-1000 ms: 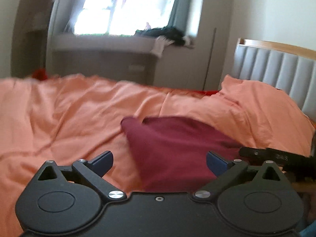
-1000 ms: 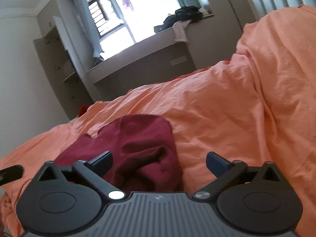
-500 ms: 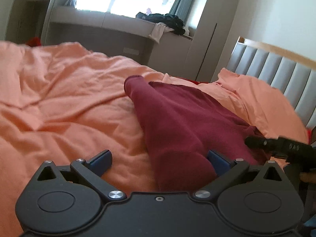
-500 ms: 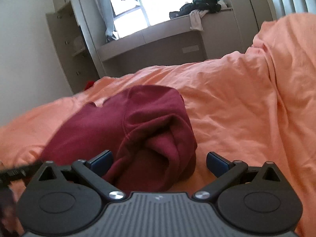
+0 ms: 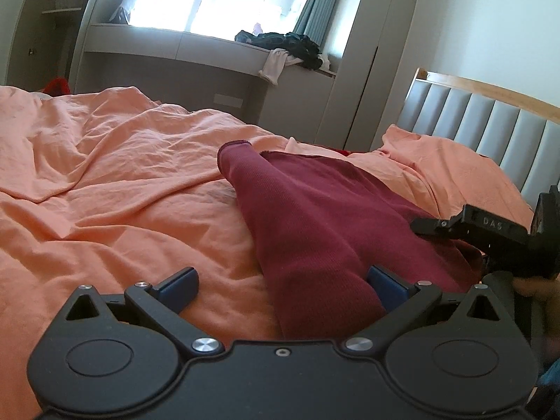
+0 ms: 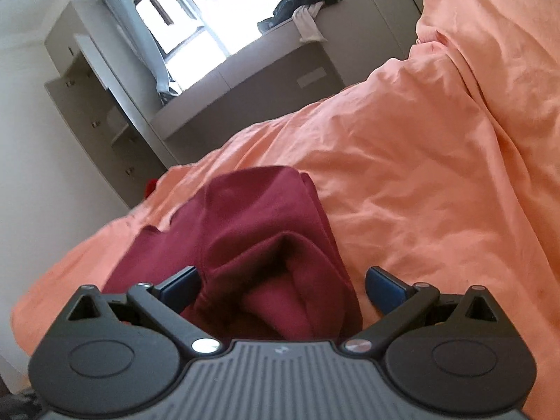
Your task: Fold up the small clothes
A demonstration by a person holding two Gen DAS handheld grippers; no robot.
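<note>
While the maroon garment point(image 5: 315, 224) lies bunched on the orange bedsheet point(image 5: 105, 182), the folding has, by the look of it, barely started. In the left wrist view the cloth runs from the lower centre of the frame up toward the middle, where a rolled tube of fabric, perhaps a sleeve or a leg, ends in a round hem. Its near end passes down between the fingers of the left gripper point(image 5: 282, 280), close against the right-hand blue pad. The jaws stand wide apart and pinch nothing.

In the right wrist view the same garment point(image 6: 266, 231) fills the lower centre, heaped in soft, deep creases with a dark hollow in the middle. The right gripper point(image 6: 282, 282) sits low over the heap, its jaws also spread wide, with the cloth rising between the pads but not clamped. In the left wrist view that gripper's black body point(image 5: 490, 234) shows at the right edge, above the garment's far side.

No flat panel, straight edge or stacked layer can be seen, so no fold appears finished. What seems left is nearly everything: taking hold of an edge on each side, spreading the piece flat on the sheet, then laying it over itself. Other clothes, a dark pile point(image 5: 283, 43) on the window ledge at the upper centre of the left wrist view, lie well apart from the bed; whether they belong to the task cannot be told.
</note>
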